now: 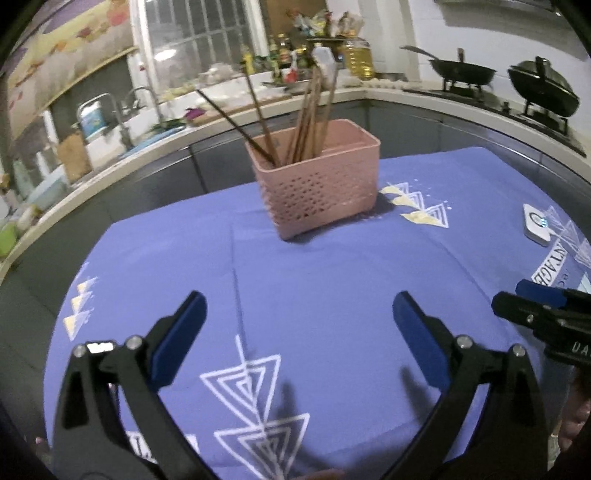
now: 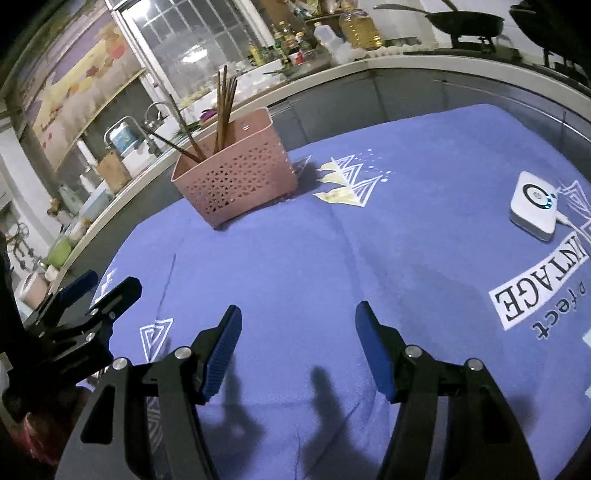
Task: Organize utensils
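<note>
The blue tablecloth (image 2: pixel 332 258) bears upside-down print reading "NTAGE" with smaller "rfect" beside it

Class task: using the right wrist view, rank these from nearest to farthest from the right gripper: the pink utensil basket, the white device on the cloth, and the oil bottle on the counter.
From the right gripper:
1. White device, right side of the cloth.
2. Pink utensil basket, ahead and left; close to the device in range, so this order is tentative.
3. Oil bottle, back on the counter, clearly farthest.

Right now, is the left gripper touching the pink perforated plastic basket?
Apart. The left wrist view shows the open left gripper near the camera, with bare blue cloth between it and the pink basket.
</note>
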`<state>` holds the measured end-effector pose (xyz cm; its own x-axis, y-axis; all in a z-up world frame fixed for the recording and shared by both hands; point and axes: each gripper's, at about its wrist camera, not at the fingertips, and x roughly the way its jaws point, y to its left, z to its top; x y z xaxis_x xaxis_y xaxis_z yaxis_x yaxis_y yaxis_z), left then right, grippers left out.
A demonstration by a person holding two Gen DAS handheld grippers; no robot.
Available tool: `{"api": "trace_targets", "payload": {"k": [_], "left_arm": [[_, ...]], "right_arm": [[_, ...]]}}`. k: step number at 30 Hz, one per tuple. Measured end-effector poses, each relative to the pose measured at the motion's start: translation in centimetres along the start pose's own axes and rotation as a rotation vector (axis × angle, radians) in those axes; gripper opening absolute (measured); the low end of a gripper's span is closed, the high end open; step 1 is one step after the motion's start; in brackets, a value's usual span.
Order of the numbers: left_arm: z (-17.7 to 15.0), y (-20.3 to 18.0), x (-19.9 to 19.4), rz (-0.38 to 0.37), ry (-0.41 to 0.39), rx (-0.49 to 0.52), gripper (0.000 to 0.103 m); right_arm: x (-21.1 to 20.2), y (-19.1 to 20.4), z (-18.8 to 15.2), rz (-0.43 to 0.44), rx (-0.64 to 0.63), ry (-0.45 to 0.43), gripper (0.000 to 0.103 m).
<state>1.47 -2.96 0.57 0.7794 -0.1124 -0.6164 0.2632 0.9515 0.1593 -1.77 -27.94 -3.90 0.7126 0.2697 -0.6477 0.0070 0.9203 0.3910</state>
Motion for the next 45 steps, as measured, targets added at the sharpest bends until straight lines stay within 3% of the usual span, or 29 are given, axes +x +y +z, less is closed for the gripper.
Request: {"api": "trace_targets", "payload": {"k": [3, 11, 19, 24, 32, 45], "left_arm": [[-0.3, -0.7, -0.4, 0.013, 0.047, -0.018, 0.097], [-0.8, -3.4, -2.9, 0.084, 0.063, -0.029, 0.097], [-1.1, -4.1, -4.9, 0.064, 0.044, -0.042, 0.097], [-1.0, -4.1, -5.4, 0.065, 0.044, -0.065, 0.097], [-1.3, -3.0, -5.5, 0.132, 0.058, -0.115, 0.097], [-1.7, -1.8, -5.3, 0.114, 0.073, -0.136, 0.097]], "right_arm": [[-0.4, -0.4, -0.4, 0.003, -0.036, 0.022, 0.064], [-2.7, -1.9, -2.2, 0.069, -0.001, 0.031, 0.064], [-5.3, -2.5, -4.0, 0.082, 0.039, -0.024, 0.064], [-6.1, -2.5, -3.5, 0.063, 0.038, -0.054, 0.064], [-7.0, -1.3, -1.7, 0.045, -0.011, -0.092, 0.065], [-5.7, 0.6, -1.2, 0.063, -0.036, -0.073, 0.065]]}}
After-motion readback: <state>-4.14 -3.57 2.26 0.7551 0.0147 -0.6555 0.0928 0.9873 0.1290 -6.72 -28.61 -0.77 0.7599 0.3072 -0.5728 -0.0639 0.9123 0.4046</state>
